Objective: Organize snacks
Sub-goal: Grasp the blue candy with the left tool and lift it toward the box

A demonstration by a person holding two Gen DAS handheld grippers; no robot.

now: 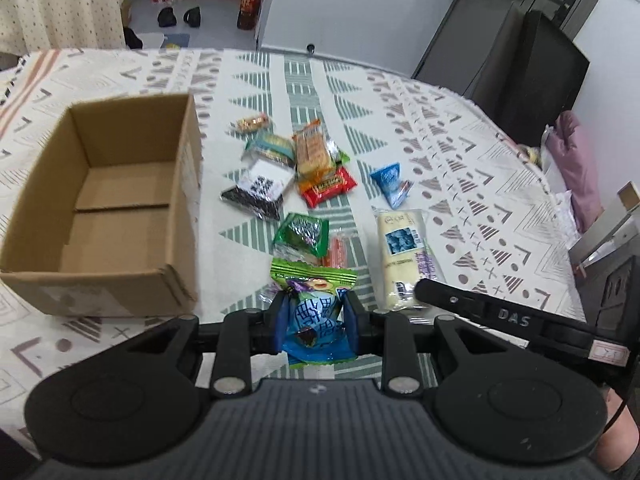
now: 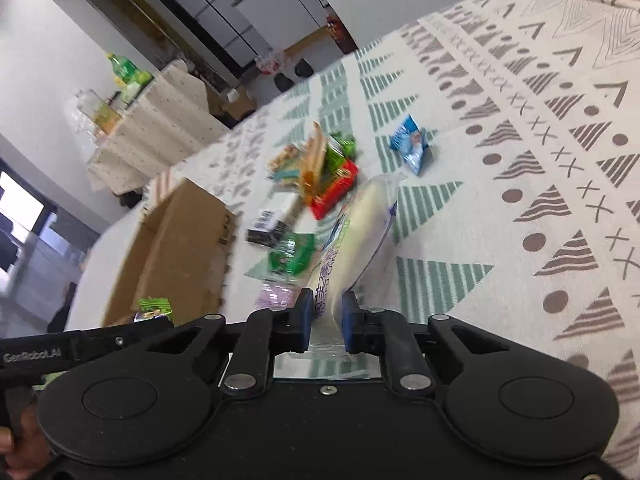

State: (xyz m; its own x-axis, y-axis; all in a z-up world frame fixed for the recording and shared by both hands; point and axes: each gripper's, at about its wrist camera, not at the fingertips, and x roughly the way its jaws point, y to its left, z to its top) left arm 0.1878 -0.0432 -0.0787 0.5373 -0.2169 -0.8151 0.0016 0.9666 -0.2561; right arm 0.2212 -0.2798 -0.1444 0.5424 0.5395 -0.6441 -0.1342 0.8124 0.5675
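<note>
My left gripper point(image 1: 314, 318) is shut on a green and blue snack packet point(image 1: 316, 312), held above the cloth just right of the open cardboard box point(image 1: 120, 208). The box is empty inside. My right gripper point(image 2: 326, 318) is shut on the near end of a long cream-white snack pack point(image 2: 368, 220), which rises tilted from the table. That same pack point(image 1: 404, 248) shows in the left wrist view with the right gripper's black body point(image 1: 500, 316) at its near end. A pile of loose snacks point(image 1: 296, 168) lies beyond, right of the box point(image 2: 176, 248).
A blue triangular packet point(image 1: 390, 182) lies apart to the right of the pile. A green packet point(image 1: 302, 232) and an orange stick sit just ahead of my left gripper. A patterned cloth point(image 2: 520, 160) covers the table. A dark cabinet point(image 1: 528, 76) stands at the far right.
</note>
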